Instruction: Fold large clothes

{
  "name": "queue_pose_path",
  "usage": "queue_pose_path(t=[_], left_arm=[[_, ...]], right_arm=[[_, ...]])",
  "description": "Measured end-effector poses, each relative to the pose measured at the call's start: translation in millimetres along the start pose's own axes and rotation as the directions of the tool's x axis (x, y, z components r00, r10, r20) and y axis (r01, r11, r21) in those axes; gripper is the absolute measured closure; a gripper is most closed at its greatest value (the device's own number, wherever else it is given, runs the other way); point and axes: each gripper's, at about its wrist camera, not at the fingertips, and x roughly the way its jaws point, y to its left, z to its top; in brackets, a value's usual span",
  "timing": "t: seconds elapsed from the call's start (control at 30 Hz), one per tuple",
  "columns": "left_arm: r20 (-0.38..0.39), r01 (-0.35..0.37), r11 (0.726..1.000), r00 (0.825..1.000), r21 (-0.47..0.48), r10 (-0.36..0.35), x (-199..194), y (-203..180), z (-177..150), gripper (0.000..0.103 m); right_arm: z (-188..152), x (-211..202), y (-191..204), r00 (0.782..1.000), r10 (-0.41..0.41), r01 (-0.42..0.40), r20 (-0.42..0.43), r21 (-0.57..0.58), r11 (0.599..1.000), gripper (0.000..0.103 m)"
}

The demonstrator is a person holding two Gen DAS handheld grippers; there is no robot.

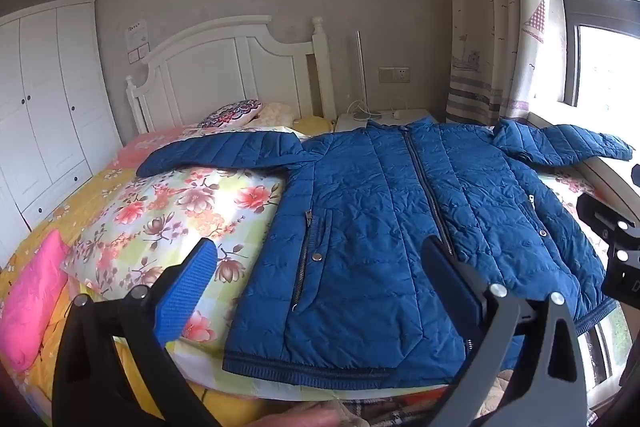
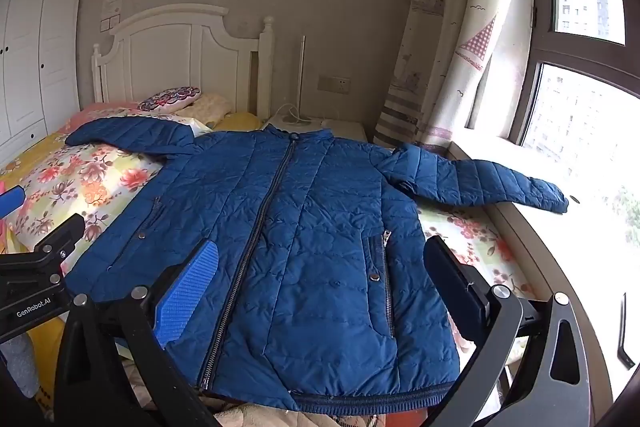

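Bedroom with a white headboard (image 1: pixel 224 67) and a floral bed (image 1: pixel 168 211); my left gripper (image 1: pixel 320 267) hovers with jaws spread, holding nothing. Spread face-up across the bed lies the blue quilted jacket (image 2: pixel 304 227), zipped, sleeves out, one reaching the windowsill (image 2: pixel 520 163). I judge it light, puffy and slippery; I'd pinch a cuff or hem. My right gripper (image 2: pixel 320 267) hovers released, too.

Blue quilted jacket (image 1: pixel 380 227) (image 2: pixel 288 247), zipped, front up, flat on the bed, sleeves spread wide.
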Motion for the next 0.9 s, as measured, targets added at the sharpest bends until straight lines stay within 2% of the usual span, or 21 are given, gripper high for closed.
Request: queue_pose_path(t=[0.9], left_arm=[[-0.017, -0.002, 1.0, 1.0, -0.01, 0.002, 2.5, 6.2, -4.5, 0.002]], right_arm=[[-1.4, 1.4, 3.7, 1.0, 0.013, -0.013, -0.009, 0.003, 1.0, 0.005]])
